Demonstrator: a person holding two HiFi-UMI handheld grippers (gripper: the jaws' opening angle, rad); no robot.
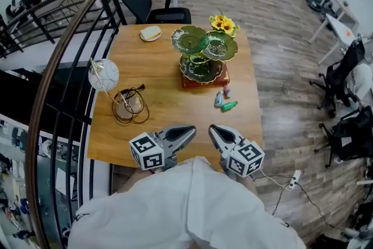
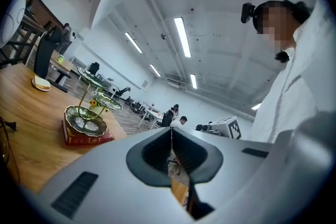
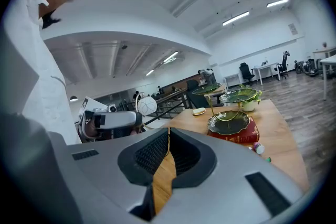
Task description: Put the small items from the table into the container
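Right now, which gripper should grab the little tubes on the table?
Right, probably. The right gripper sits nearer the little tubes, which lie ahead on its side. The left gripper is farther off. Both are shut and empty, so either must open first.

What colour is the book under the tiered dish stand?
The book is red, clearest in the right gripper view.

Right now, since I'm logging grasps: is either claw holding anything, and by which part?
Nothing is held: left claw and right claw are both shut, empty.

L tool [image 1: 187, 131] & R tool [image 1: 214, 130] both closed, empty, tips angled inward
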